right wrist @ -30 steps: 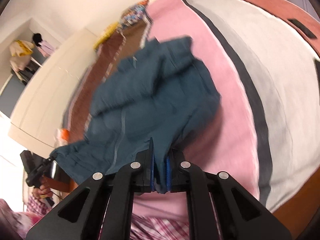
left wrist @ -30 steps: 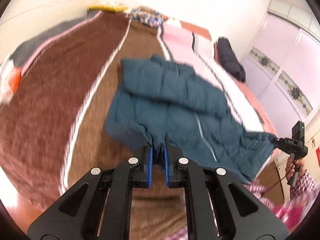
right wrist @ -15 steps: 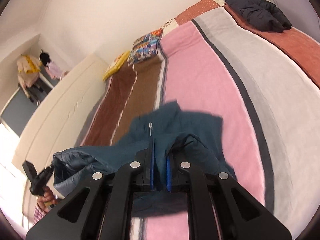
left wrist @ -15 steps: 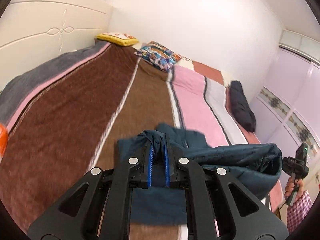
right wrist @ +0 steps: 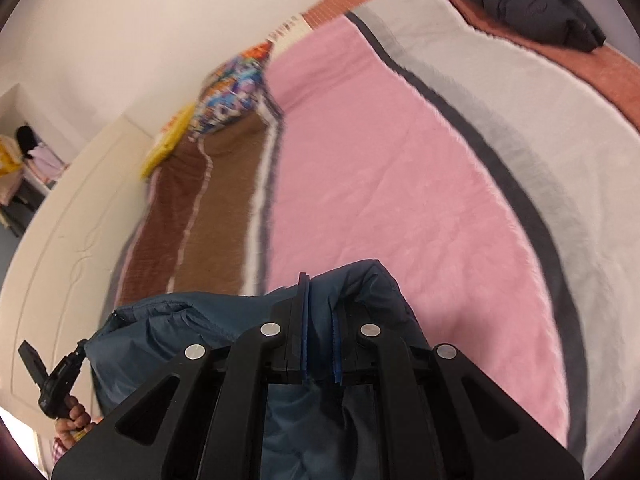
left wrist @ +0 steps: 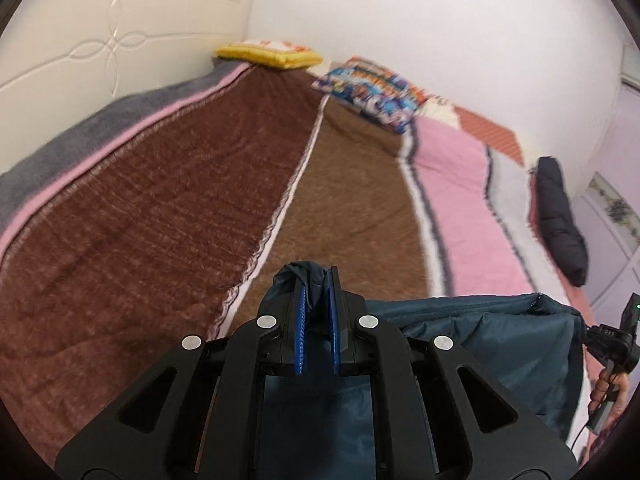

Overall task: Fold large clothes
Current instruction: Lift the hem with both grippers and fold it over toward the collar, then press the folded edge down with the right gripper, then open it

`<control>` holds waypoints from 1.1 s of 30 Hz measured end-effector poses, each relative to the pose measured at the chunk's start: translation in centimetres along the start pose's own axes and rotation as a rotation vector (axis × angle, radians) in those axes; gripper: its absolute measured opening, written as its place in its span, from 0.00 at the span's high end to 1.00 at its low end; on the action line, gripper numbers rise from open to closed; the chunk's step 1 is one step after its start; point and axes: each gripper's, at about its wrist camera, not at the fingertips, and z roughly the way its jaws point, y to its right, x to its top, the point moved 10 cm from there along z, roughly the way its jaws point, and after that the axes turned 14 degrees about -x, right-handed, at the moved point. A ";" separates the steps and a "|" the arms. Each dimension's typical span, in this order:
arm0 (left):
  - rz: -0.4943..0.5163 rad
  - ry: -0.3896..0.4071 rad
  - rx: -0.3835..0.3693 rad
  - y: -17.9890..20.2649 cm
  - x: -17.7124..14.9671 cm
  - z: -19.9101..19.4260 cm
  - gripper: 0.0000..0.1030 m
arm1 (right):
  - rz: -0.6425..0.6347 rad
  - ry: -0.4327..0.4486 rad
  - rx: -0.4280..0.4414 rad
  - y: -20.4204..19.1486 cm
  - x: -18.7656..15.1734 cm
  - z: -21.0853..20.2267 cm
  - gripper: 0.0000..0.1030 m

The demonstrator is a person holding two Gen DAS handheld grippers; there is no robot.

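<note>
A teal padded jacket (left wrist: 480,332) hangs stretched between my two grippers above the striped bed blanket (left wrist: 160,220). My left gripper (left wrist: 318,280) is shut on one corner of the jacket. My right gripper (right wrist: 320,292) is shut on another corner of the jacket (right wrist: 192,328). Most of the jacket hangs below the fingers and is hidden. The right gripper also shows at the far right of the left wrist view (left wrist: 612,340), and the left gripper at the far left of the right wrist view (right wrist: 52,384).
The bed blanket (right wrist: 400,180) has brown, pink, grey and rust stripes. A yellow pillow (left wrist: 268,54) and a patterned pillow (left wrist: 372,88) lie at its far end. A dark jacket (left wrist: 560,216) lies by the right edge. A cream headboard (left wrist: 100,40) runs along the left.
Both grippers have lifted the jacket off the bed and raised it. It lay spread on the blanket one second ago and now hangs between the grippers, mostly below view.
</note>
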 end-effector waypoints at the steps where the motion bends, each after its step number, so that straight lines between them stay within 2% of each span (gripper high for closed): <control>1: -0.005 -0.008 0.012 -0.5 -0.2 1.2 0.90 | 0.005 -0.012 -0.009 0.1 0.0 1.3 0.90; 5: -0.016 -0.049 0.063 -2.3 -1.6 5.4 0.90 | 0.013 -0.051 -0.056 0.9 -0.6 6.5 0.91; 10: -0.015 -0.107 0.117 -3.5 -3.6 8.2 0.86 | 0.015 -0.127 -0.119 1.9 -2.4 10.6 0.90; 12: -0.029 -0.128 0.120 -3.6 -4.0 8.5 0.85 | 0.042 -0.168 -0.102 2.3 -2.9 11.0 0.87; 14: -0.056 -0.115 0.099 -3.6 -3.8 7.9 0.84 | 0.083 -0.182 -0.073 2.6 -2.7 10.4 0.84; 16: -0.101 -0.080 0.059 -3.5 -2.9 6.7 0.79 | 0.112 -0.184 -0.029 2.6 -2.1 9.2 0.79; 17: -0.116 -0.062 0.049 -3.3 -2.5 6.1 0.74 | 0.126 -0.179 0.003 2.5 -1.5 8.0 0.75; 19: -0.111 0.000 0.076 -3.2 -1.1 4.2 0.66 | 0.139 -0.167 0.036 2.2 -0.7 6.7 0.66; 21: -0.103 0.048 0.068 -2.9 0.2 2.3 0.64 | 0.143 -0.152 0.060 1.8 0.0 5.2 0.50; 22: -0.105 0.054 0.070 -2.9 0.4 1.7 0.64 | 0.141 -0.135 0.055 1.6 0.2 4.6 0.47; 24: -0.098 0.053 0.042 -2.2 0.4 0.5 0.64 | 0.126 -0.067 0.017 1.7 1.0 3.4 0.33; 26: -0.044 0.011 0.016 -0.9 -0.6 0.0 0.64 | 0.124 -0.030 0.023 1.5 1.4 2.2 0.33; 28: 0.012 -0.039 -0.012 0.6 -2.3 0.1 0.64 | 0.052 -0.015 0.012 0.8 0.8 1.4 0.36; 30: 0.044 -0.105 -0.042 1.7 -4.6 0.8 0.64 | -0.046 -0.032 -0.012 -0.1 -0.8 1.7 0.58; 33: 0.057 -0.219 -0.024 1.7 -8.2 2.8 0.64 | -0.138 -0.136 -0.033 -0.7 -4.8 4.0 0.75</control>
